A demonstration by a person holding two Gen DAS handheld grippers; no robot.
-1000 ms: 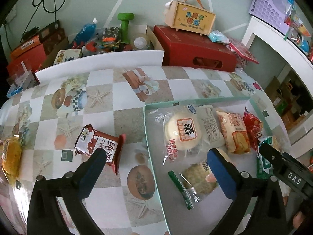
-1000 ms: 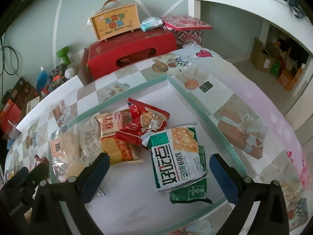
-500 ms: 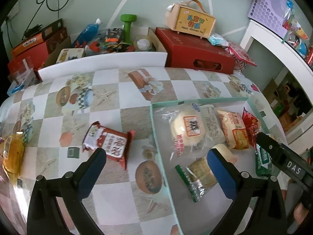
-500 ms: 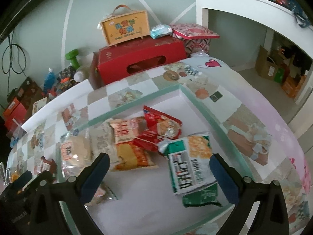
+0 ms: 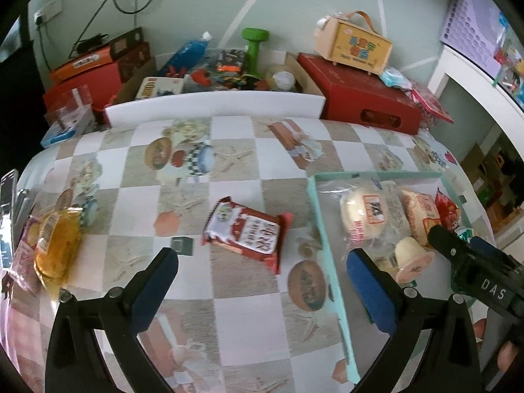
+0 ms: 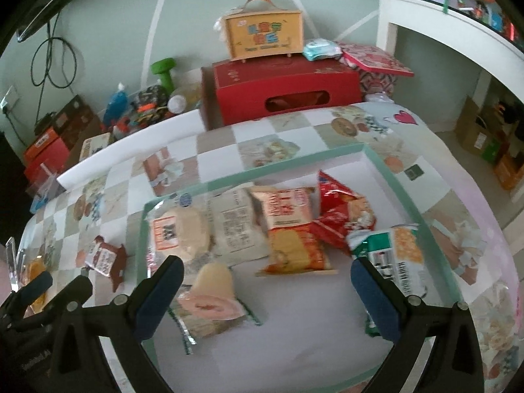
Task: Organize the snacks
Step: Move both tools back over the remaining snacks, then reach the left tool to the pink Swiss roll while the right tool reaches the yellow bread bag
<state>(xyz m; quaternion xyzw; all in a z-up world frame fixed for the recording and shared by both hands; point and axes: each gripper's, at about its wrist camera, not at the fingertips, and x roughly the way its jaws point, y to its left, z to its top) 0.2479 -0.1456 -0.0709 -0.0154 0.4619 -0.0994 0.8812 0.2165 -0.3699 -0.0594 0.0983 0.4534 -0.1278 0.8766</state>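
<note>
Both tongs gape empty: left tongs [image 5: 262,281] hover near the red packet [image 5: 247,231] left of the tray [image 5: 322,226]; right tongs [image 6: 267,291] over it. Next, I judge, clamp that packet and carry it right.

Looks like somebody's home, a lived-in room — patterned checkered tablecloth [image 5: 229,170], green dumbbell [image 5: 254,44] and red gift box [image 5: 363,98] piled at 12 o'clock, white shelf unit [image 6: 458,32] at 2 — cardboard boxes underneath

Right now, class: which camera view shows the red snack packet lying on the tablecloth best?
The left wrist view: the red snack packet lies whole and central, ahead of the open left gripper. The right wrist view shows it small and blurred near the left edge.
</note>
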